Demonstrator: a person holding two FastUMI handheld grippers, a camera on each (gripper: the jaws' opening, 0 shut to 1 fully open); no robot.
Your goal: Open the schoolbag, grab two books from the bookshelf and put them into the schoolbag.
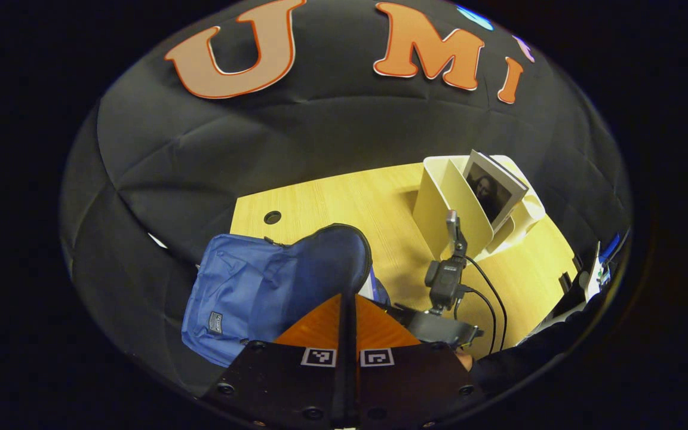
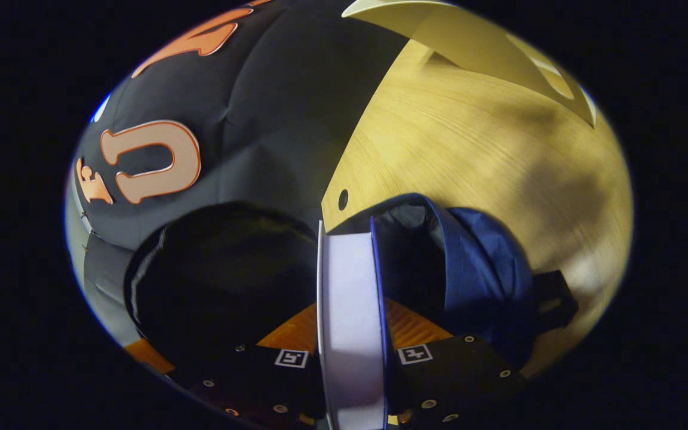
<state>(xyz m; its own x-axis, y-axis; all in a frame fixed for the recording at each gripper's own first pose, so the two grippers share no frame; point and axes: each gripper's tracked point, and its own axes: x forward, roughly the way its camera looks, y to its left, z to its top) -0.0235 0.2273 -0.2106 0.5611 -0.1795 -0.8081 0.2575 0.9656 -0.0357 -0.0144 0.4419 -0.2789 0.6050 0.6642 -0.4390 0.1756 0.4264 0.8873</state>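
Observation:
The blue schoolbag (image 1: 242, 292) lies at the table's left end with its flap (image 1: 326, 263) lifted, showing the dark lining. My left gripper (image 1: 348, 298) is shut on the flap's rim and holds it up. In the right gripper view, my right gripper (image 2: 351, 304) is shut on a white book with blue covers (image 2: 350, 280), seen edge-on just over the bag's open mouth (image 2: 415, 263). The same gripper (image 1: 395, 306) shows in the left gripper view beside the bag, a corner of the book (image 1: 369, 285) peeking behind the flap. A cream bookshelf (image 1: 445, 203) holds a portrait-cover book (image 1: 492, 191).
The wooden table (image 1: 344, 203) has a round cable hole (image 1: 272, 217) near its back left corner. Cables (image 1: 493, 304) trail from the right gripper's camera. A sleeve (image 1: 535, 352) and clutter (image 1: 595, 275) sit at the right edge. A dark bulk (image 2: 218, 280) lies left of the book.

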